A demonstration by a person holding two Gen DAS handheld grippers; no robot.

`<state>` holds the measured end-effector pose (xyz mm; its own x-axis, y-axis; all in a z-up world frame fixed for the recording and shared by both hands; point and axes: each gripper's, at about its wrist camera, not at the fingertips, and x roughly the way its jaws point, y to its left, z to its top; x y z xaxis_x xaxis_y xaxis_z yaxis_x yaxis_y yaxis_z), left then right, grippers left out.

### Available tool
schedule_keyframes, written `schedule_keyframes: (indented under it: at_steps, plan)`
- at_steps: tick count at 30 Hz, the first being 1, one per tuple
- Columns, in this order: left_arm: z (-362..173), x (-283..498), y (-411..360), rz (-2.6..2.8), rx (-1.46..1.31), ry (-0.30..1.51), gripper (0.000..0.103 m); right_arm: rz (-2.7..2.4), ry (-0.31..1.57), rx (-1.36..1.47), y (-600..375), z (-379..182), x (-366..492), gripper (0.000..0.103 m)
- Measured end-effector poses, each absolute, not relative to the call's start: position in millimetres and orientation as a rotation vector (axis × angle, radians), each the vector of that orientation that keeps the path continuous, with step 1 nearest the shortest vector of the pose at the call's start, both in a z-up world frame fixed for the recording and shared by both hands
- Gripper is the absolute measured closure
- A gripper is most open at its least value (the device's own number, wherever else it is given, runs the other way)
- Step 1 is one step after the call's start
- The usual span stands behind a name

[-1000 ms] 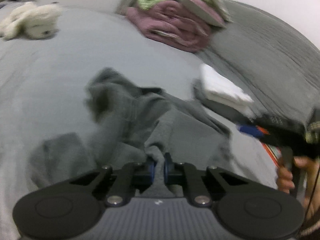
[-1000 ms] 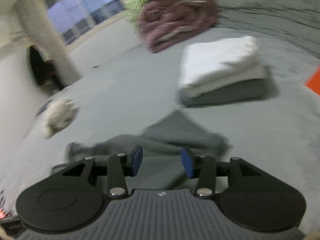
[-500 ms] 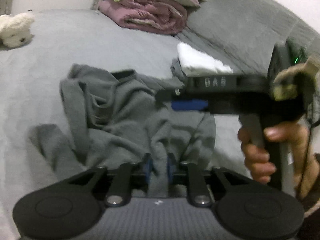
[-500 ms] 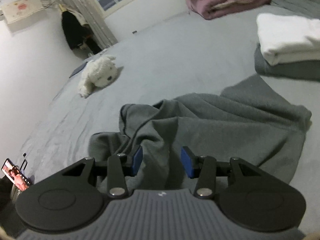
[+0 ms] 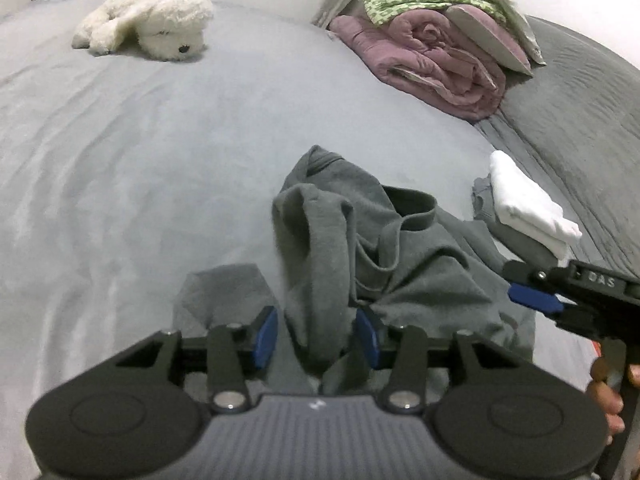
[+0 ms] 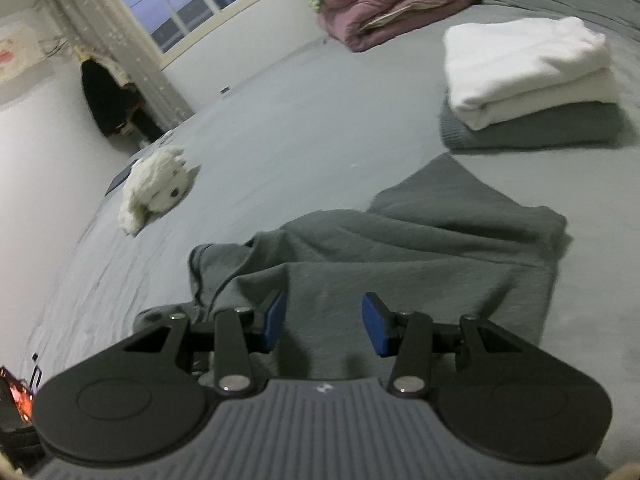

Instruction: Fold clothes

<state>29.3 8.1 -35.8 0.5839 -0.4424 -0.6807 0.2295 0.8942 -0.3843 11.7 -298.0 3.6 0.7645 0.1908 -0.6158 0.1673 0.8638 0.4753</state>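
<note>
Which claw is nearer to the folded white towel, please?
Right. The right claw reaches just below the folded white towel; the left claw straddles the grey sweatshirt, farther away.

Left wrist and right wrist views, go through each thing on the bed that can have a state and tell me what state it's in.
Grey sweatshirt: crumpled, unfolded, a ridge of it between the left gripper's pads.
Left gripper: open, jaws just opened, not pinching.
Right gripper: open, empty, over the sweatshirt.
White garment: folded, stacked on a folded grey garment.
Pink quilt: rolled up.
Plush dog: lying flat.
</note>
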Motion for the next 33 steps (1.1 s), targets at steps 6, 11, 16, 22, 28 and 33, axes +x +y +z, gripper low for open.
schedule_keyframes:
  at_steps: [6, 11, 16, 22, 28, 33]
  plan:
    - [-40.7, 36.1, -1.2, -0.267, -0.219, 0.851, 0.099, -0.029, 0.717, 0.560, -315.2, -0.5, 5.5, 0.056]
    - [-29.8, 29.9, 0.0, -0.202, -0.136, 0.798, 0.099, -0.041, 0.705, 0.547, -323.2, 2.1, -1.5, 0.056]
    - [-8.1, 22.5, 10.4, -0.135, -0.038, 0.707, 0.099, -0.056, 0.692, 0.508, -328.0, 5.6, -5.6, 0.056]
    - [15.7, 29.2, 51.6, -0.023, 0.010, 0.646, 0.100, -0.072, 0.671, 0.461, -339.8, 9.6, -7.8, 0.056]
    - [23.7, 32.7, 98.1, 0.041, -0.003, 0.674, 0.100, -0.060, 0.696, 0.418, -339.8, 6.5, 2.8, 0.055]
    - [12.4, 25.4, 128.0, 0.055, -0.001, 0.753, 0.100, -0.038, 0.708, 0.391, -332.6, 5.6, 10.1, 0.054]
